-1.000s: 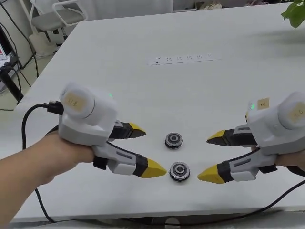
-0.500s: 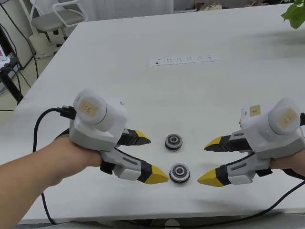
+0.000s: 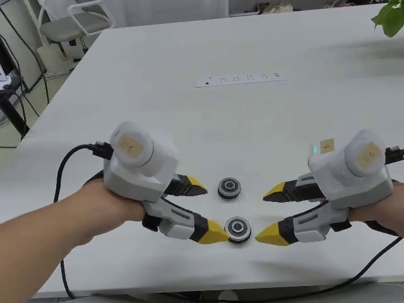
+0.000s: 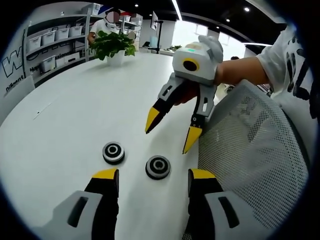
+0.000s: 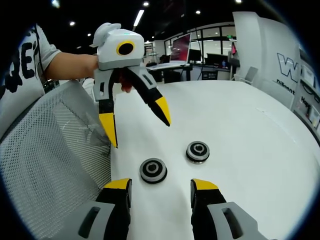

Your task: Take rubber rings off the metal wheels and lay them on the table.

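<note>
Both wide open and empty: left gripper (image 3: 212, 211) at nine o'clock of the near wheel (image 3: 238, 228) on the table (image 3: 252, 126), right gripper (image 3: 263, 216) at three. Pinch the rubber ring (image 4: 158, 176) one-sided and that loose wheel likely skids away.

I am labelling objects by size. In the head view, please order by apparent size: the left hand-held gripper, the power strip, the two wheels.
1. left hand-held gripper: largest, also nearest the camera.
2. power strip: long but thin, farther away.
3. near wheel and far wheel: they look alike, so unranked.
</note>
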### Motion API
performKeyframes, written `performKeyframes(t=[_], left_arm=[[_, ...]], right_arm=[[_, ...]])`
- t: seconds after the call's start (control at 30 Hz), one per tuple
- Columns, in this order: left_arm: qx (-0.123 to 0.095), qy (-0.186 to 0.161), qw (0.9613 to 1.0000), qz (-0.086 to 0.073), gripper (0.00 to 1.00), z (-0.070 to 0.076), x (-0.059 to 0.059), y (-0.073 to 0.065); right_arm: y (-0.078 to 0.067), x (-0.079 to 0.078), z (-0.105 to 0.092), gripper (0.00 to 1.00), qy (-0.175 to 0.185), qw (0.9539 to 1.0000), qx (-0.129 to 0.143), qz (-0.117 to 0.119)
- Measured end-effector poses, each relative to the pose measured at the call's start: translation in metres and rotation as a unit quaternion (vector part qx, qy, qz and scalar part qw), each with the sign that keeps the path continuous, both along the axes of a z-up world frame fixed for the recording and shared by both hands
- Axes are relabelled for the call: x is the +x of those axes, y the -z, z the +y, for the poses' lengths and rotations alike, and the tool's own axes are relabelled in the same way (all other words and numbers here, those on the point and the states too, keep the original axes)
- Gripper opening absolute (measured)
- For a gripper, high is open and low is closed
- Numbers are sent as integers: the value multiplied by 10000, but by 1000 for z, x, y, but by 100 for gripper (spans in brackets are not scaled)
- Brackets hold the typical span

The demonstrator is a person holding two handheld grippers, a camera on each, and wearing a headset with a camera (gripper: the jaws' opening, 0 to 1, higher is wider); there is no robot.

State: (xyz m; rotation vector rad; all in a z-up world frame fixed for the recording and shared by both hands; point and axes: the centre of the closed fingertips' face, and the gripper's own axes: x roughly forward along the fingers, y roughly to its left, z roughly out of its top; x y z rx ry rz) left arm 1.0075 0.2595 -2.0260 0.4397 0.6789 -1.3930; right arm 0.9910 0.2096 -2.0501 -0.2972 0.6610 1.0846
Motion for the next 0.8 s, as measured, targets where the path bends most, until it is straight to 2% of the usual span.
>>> performKeyframes(t=[0.33,0.8], left_arm=[[38,82,9999,58,47,-9,-5,8],[115,217,9997,61,40,-18,-9,17]], right_arm=[[3,-2,0,44,-12,10000,-3,36],[4,-2,1,43,-37,10000,10,49]])
